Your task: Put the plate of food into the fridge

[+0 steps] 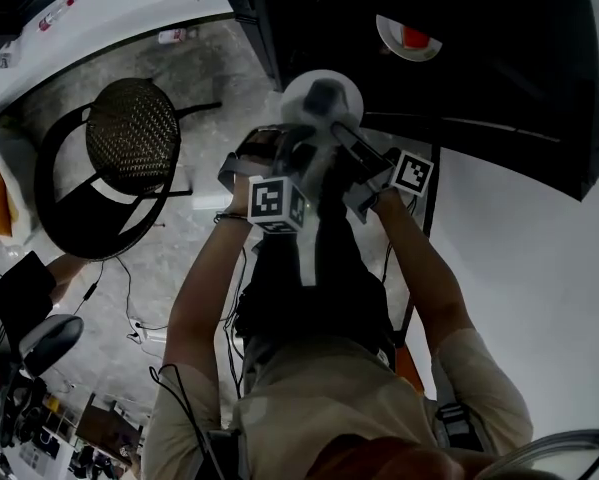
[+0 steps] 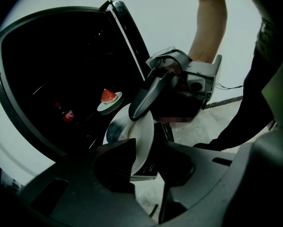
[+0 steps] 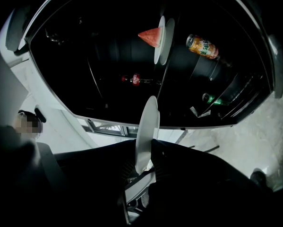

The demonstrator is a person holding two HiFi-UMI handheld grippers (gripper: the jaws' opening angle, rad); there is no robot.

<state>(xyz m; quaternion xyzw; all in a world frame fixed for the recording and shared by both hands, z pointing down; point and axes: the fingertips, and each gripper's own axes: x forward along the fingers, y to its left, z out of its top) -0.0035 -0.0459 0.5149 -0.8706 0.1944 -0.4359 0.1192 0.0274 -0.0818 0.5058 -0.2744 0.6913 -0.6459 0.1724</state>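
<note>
The floor (image 1: pixel 204 68) is grey stone, and a black chair (image 1: pixel 131 136) stands on it at the left. On the right the fridge (image 1: pixel 499 78) is open, and its inside is very dark. A second plate (image 3: pixel 166 30) with a watermelon slice (image 3: pixel 150 35) is already in it. Near that plate are a cola bottle (image 3: pixel 134 79), an orange can (image 3: pixel 202 47) and a green bottle (image 3: pixel 211 98).

The white plate (image 1: pixel 299 88) of the task is not yet in the fridge. It hangs above the floor, just in front of the open fridge, carried between the two tongs. The left tongs (image 2: pixel 140 162) are closed narrow on the left rim of this plate. The right tongs (image 3: pixel 145 161) are closed narrow on the rim at the opposite side. In each gripper view the thin white edge passes between the jaws.

I think two grips on opposite sides are used because one grip on such a thin rim would let the plate tip, and the food could slide off. From above the plate shows as a full disc, so it seems about level. Some dark food (image 1: pixel 325 96) lies on it, but I cannot tell what it is.

In my judgement the step in hand is bringing the plate to the fridge. The next move needs a free place on a shelf, away from the second plate and the bottles, with the plate kept level.
</note>
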